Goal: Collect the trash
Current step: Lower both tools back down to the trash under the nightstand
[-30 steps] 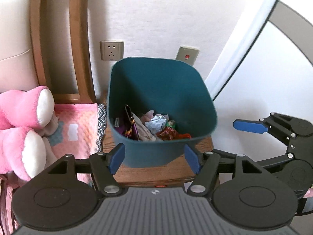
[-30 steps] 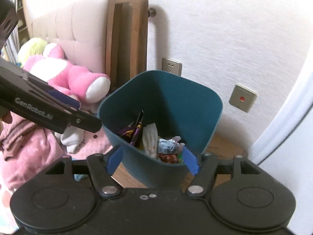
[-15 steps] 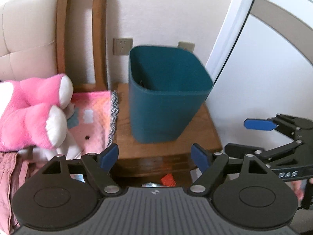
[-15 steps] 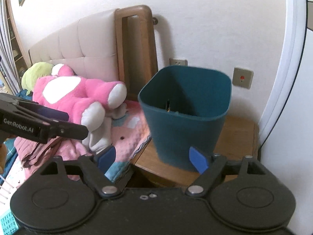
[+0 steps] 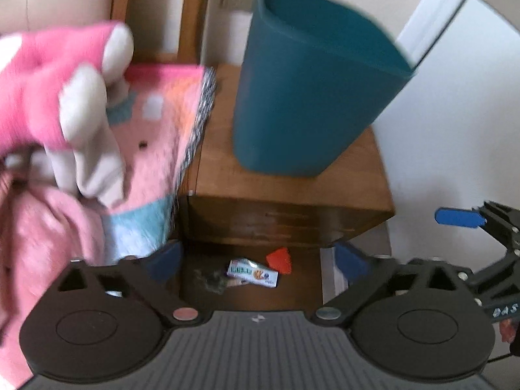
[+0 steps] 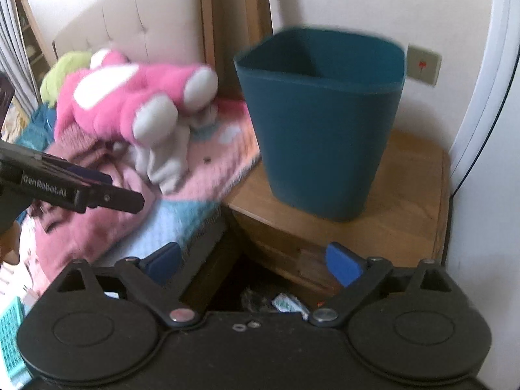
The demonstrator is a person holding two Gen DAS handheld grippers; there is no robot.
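A teal bin [image 5: 312,97] [image 6: 325,123] stands on a wooden nightstand [image 5: 292,191] [image 6: 412,208]. On the dark floor below the nightstand lie a white printed wrapper [image 5: 253,273] [image 6: 287,304], a red scrap [image 5: 279,260] and a dark clump [image 5: 211,281] [image 6: 252,299]. My left gripper [image 5: 256,261] hangs above this litter, its jaws opening wide with nothing between the pads. My right gripper [image 6: 253,265] also points down at the floor gap, jaws opening and empty. Each gripper shows at the edge of the other's view, the right one [image 5: 481,227] and the left one [image 6: 94,191].
A bed with a pink blanket [image 5: 152,123] [image 6: 208,159] and a pink plush toy [image 5: 55,91] [image 6: 136,97] lies left of the nightstand. A wooden headboard post [image 6: 234,16] and the wall stand behind. A white door [image 5: 455,113] closes the right side.
Both grippers have dropped from over the bin's mouth and drawn back to nightstand height. Their jaws have spread wider. The bin's contents are out of sight and floor litter has come into view.
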